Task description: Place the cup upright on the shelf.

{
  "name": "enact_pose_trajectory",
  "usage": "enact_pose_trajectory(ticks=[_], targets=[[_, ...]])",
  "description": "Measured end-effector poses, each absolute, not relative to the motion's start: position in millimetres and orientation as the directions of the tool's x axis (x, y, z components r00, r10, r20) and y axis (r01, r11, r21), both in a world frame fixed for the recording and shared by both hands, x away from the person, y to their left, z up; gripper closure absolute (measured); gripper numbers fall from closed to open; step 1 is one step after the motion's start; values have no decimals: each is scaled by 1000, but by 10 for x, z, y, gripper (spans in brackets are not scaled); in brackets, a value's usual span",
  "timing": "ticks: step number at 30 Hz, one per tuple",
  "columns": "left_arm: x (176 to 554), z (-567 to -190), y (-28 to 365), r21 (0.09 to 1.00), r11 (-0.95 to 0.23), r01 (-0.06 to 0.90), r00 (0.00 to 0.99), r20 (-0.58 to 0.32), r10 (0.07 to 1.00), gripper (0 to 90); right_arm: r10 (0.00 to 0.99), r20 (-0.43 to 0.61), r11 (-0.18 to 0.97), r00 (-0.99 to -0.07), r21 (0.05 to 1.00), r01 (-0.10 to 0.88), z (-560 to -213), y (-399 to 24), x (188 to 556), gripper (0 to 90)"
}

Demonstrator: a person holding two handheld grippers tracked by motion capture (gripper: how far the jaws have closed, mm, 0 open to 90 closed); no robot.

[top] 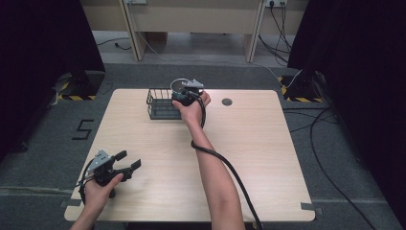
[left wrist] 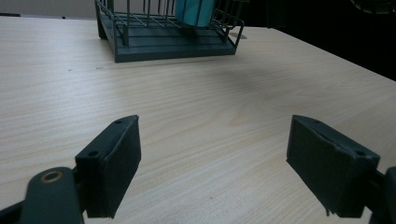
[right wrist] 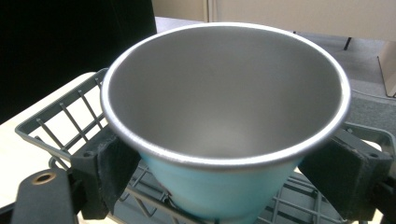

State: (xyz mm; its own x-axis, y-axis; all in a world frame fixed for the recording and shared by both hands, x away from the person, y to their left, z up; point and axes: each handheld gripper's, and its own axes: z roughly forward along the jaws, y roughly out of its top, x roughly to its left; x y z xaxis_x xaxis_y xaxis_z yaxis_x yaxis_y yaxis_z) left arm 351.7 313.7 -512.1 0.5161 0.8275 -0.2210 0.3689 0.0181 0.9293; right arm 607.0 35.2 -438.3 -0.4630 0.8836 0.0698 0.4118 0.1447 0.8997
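Observation:
A light-blue cup with a shiny steel inside sits upright between the jaws of my right gripper, which is shut on it just under the flared rim. In the high view that gripper holds the cup at the right end of a dark wire basket at the table's far middle. The left gripper view shows the cup standing inside the basket. My left gripper rests near the table's front left corner, jaws wide open with nothing between them.
A small round dark grommet is set into the table right of the basket. A black cable trails from the right gripper along the forearm. Bare wooden tabletop lies between the two hands.

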Motion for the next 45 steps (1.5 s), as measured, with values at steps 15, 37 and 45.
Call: enact_pose_trajectory(ticks=[15, 37, 45], targets=[[3517, -5123, 3130, 929, 18, 369, 513, -220, 829, 174, 878, 76, 131, -472, 911, 390, -4363, 268, 5893, 154], [3513, -5127, 3118, 930, 8, 369, 511, -210, 833, 174, 864, 87, 127, -496, 915, 382, -4390, -164, 5480, 158], [3506, -5128, 3124, 929, 4, 369, 509, -206, 836, 174, 857, 80, 145, -509, 911, 387, -4428, -363, 5308, 168]])
